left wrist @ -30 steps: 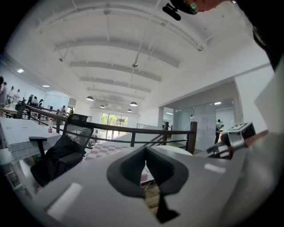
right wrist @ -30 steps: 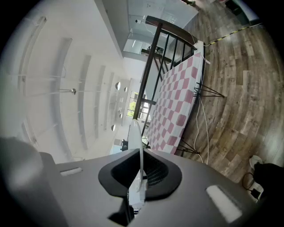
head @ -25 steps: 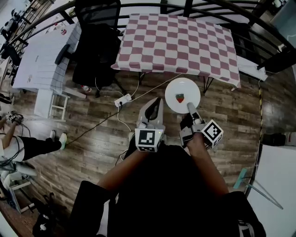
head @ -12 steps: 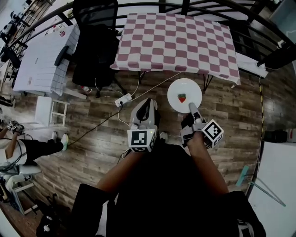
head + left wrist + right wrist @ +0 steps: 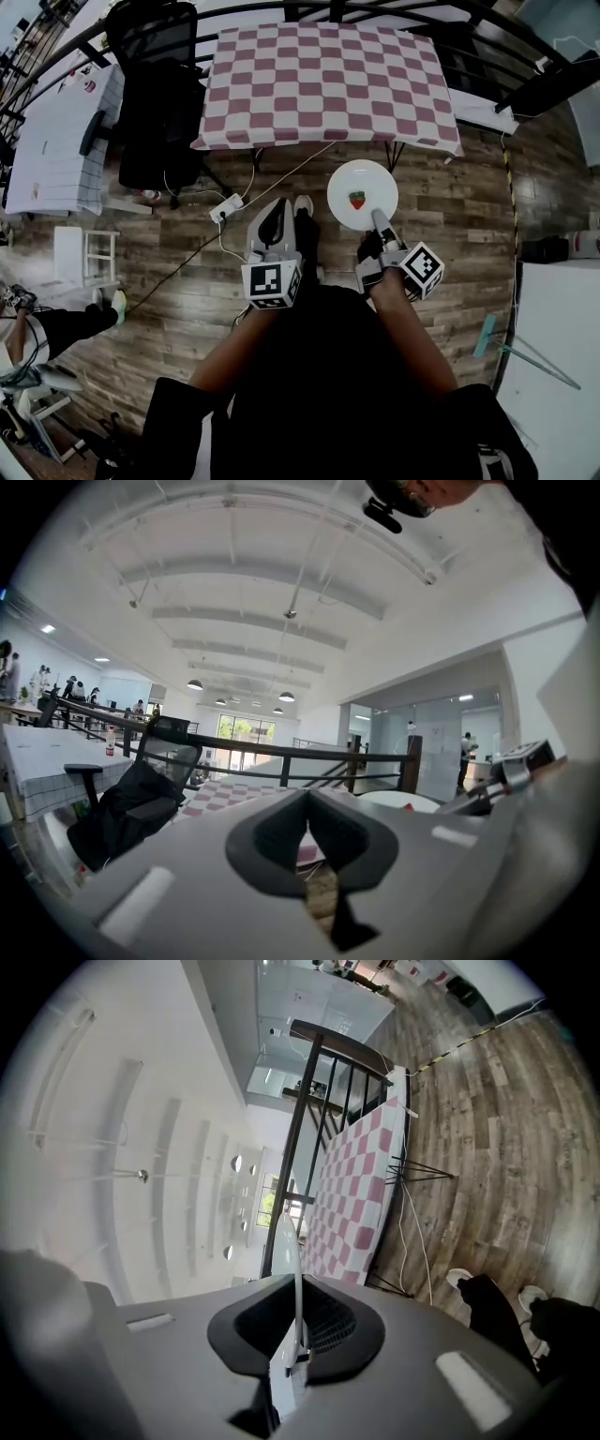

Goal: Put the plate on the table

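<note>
the right hand-held gripper (image 5: 376, 216) pinched the near rim of the white plate (image 5: 364, 183), held over the floor (image 5: 178, 272) just short of the checked counter (image 5: 328, 84). stiff, glossy, probably breakable; an edge hold would let it tip. the left hand-held gripper (image 5: 276, 206) hung closed, empty.

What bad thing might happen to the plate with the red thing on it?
The right gripper pinches the plate only by its rim, over the floor, so it might tilt or slip. The red piece lies loose on it and might roll off. A cable crosses the floor before the table; feet might catch.
</note>
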Demonstrator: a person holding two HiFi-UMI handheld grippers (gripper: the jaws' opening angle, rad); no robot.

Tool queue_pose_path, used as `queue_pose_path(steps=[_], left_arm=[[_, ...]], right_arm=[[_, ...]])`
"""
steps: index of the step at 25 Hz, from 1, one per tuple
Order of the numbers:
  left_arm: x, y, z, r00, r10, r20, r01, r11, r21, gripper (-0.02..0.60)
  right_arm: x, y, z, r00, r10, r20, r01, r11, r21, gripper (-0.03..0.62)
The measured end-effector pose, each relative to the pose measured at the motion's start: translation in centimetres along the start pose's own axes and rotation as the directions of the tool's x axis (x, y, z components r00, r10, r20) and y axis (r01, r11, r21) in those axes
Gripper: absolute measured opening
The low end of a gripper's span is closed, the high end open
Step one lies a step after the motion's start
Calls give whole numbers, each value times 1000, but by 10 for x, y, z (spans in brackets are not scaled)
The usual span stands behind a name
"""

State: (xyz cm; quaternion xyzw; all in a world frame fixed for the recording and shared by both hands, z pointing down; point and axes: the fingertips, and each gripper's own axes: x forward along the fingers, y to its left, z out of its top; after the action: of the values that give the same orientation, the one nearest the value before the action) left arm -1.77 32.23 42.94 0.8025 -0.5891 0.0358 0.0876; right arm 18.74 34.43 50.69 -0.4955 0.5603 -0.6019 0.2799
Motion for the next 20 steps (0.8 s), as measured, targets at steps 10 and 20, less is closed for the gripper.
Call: queue_pose_path(steps=[10, 20], left_arm=[[30, 13, 2, 1000, 3, -7, -3, 1000, -7, 9], [87, 40, 6, 999, 26, -20, -27, 999, -34, 9]], right_arm=[[30, 6, 9, 1000, -11, -16, 10, 1000, -16, 15], [79, 10, 34, 998, -58, -31, 56, 997, -46, 15]])
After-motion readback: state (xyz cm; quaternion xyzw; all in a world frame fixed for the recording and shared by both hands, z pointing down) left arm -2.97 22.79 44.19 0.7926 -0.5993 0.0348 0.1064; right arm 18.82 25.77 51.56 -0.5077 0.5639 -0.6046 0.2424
